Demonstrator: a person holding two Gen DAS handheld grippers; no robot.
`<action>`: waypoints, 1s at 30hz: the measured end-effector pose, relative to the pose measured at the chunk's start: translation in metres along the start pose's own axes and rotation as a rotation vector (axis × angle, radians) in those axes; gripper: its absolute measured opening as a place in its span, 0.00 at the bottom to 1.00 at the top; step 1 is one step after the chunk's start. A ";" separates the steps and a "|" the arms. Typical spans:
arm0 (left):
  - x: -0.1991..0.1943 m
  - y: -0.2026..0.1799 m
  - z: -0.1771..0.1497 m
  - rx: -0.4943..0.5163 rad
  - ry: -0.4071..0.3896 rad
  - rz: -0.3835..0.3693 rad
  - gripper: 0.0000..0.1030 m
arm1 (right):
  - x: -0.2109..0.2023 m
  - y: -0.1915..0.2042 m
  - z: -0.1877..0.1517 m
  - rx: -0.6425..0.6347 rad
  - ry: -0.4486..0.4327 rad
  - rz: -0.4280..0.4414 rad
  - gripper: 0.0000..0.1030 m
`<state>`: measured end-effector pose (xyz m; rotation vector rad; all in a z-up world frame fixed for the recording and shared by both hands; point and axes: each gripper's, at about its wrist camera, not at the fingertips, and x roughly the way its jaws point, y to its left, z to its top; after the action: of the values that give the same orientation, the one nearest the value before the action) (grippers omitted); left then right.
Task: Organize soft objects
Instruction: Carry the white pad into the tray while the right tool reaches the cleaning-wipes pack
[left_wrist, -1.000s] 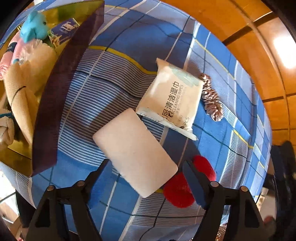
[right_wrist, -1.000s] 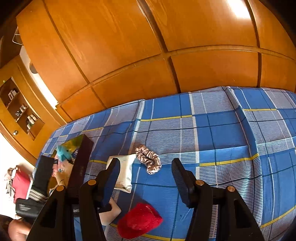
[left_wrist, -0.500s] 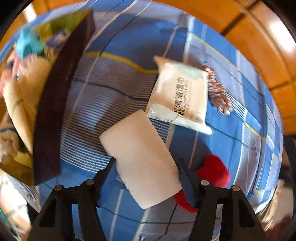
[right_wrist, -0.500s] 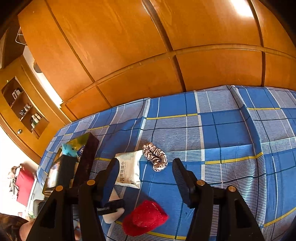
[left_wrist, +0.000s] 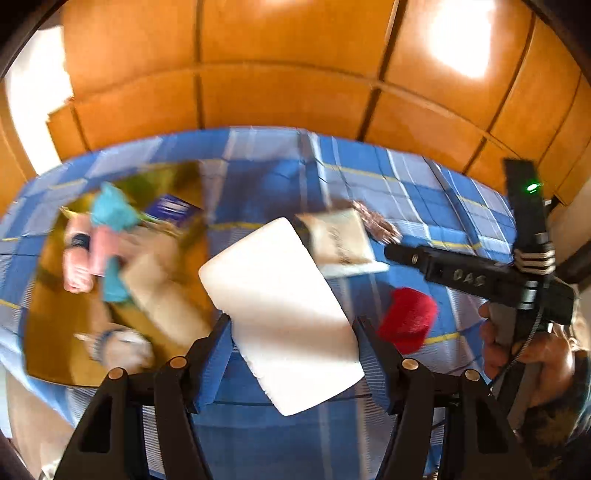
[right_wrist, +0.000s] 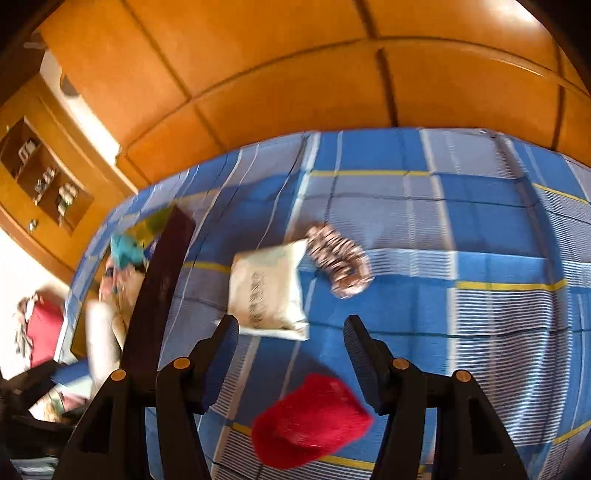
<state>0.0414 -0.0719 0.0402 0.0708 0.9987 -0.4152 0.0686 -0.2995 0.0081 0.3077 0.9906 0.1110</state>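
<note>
Item one: white foam pad (left_wrist: 284, 314), clamped between the jaws of my left gripper (left_wrist: 291, 354), lifted above the blue plaid bedspread (left_wrist: 369, 173) and beside the gold-lined box (left_wrist: 48, 332). Box contents, blurred: teal plush (left_wrist: 110, 210), pink roll (left_wrist: 75, 266), tan cloth (left_wrist: 162, 291). Item two: red fuzzy piece (right_wrist: 310, 421), lying on the bedspread just below my right gripper (right_wrist: 291, 354), whose jaws stand apart, holding nothing. Item three: wet-wipes packet (right_wrist: 267, 291), flat on the bedspread ahead of those jaws. Item four: striped scrunchie (right_wrist: 340, 266), touching the packet's far right corner. Backdrop: orange wooden wardrobe panels (right_wrist: 295, 74).
</note>
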 end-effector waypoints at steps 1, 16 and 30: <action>-0.003 0.005 -0.002 -0.007 -0.013 0.009 0.64 | 0.006 0.005 0.000 -0.009 0.014 -0.003 0.58; -0.039 0.185 -0.027 -0.316 -0.106 0.177 0.64 | 0.085 0.052 0.024 -0.099 0.094 -0.207 0.69; -0.005 0.241 -0.025 -0.319 -0.022 0.219 0.66 | 0.094 0.053 0.018 -0.139 0.105 -0.241 0.60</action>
<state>0.1084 0.1575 -0.0007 -0.1108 1.0125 -0.0542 0.1374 -0.2306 -0.0422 0.0542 1.1106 -0.0232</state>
